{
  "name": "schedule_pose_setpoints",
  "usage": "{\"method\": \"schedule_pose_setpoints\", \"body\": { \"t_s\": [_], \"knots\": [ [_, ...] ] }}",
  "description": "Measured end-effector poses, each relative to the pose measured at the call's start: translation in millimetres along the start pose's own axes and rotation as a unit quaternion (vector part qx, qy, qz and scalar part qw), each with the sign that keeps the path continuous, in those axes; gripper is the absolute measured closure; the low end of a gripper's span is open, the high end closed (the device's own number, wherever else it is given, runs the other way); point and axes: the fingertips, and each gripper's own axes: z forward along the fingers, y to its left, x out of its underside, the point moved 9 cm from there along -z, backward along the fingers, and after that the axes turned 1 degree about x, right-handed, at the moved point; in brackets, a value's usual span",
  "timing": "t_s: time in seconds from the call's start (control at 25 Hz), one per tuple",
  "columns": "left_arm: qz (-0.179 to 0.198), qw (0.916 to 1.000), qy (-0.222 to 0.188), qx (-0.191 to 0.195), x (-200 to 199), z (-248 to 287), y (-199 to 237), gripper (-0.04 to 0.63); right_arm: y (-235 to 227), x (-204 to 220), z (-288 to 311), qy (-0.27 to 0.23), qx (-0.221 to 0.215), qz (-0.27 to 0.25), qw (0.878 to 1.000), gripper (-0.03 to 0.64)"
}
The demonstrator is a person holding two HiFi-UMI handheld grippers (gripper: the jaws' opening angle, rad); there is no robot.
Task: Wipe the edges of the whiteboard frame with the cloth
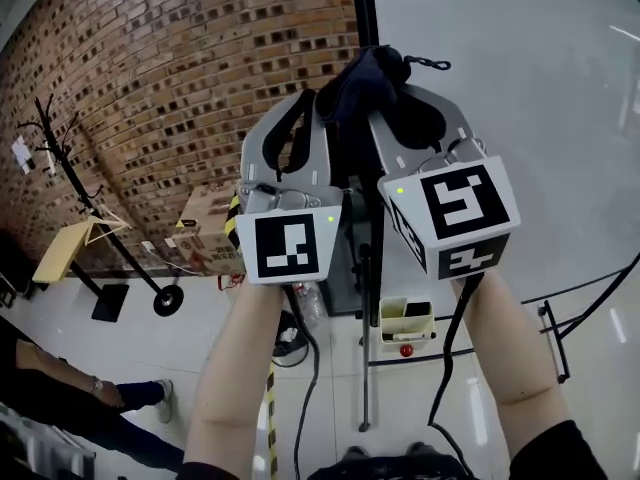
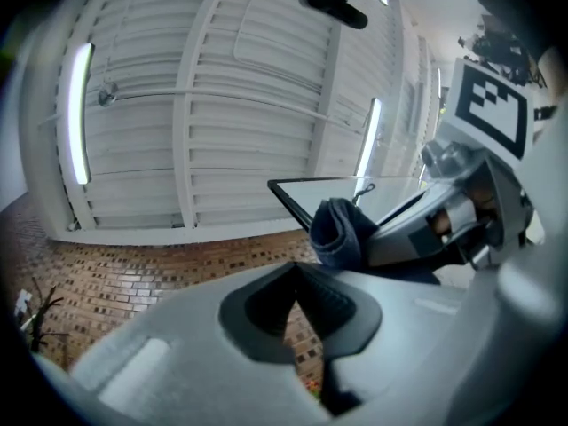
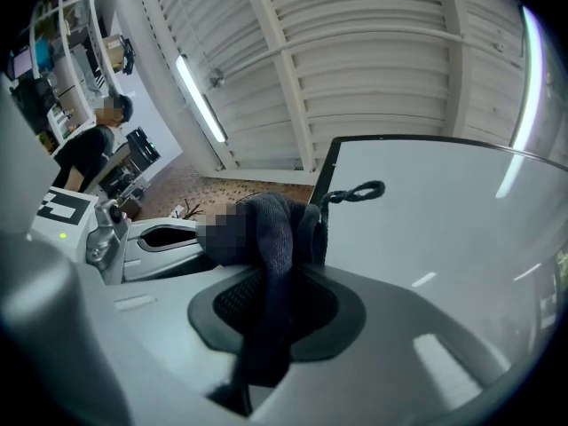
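Brick wall [image 1: 150, 88] behind, we're at whiteboard frame [image 1: 361, 8] left edge nr top corner: right gripper [image 3: 271, 304] clamped on cloth [image 3: 277, 229] against frame, left gripper [image 2: 297, 304] closed w/ nothing in it; wipe looks underway, next we'd slide cloth along edge w/ steady contact.

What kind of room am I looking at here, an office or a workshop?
Probably an indoor office or lab workspace: a whiteboard on a stand beside a brick wall, a coat rack on the shiny floor, and strip lights in a slatted white ceiling.
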Motion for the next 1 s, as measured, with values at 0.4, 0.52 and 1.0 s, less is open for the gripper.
{"method": "schedule_pose_setpoints", "body": {
  "t_s": [0.4, 0.52, 1.0],
  "knots": [
    [-0.046, 0.9964, 0.072, 0.005, 71.6, -80.7, -41.4, 0.592, 63.7, 94.9, -52.4, 0.069, -0.001, 0.004, 0.998, 0.558],
    [-0.058, 0.9941, 0.091, 0.008, 88.2, -98.2, -52.4, 0.592, 76.1, 122.4, -67.4, 0.097, -0.003, 0.019, 0.995, 0.558],
    [-0.082, 0.9780, 0.189, 0.031, 153.7, -188.4, -107.9, 0.592, 115.6, 206.7, -118.2, 0.148, -0.005, 0.052, 0.988, 0.558]
  ]
}}
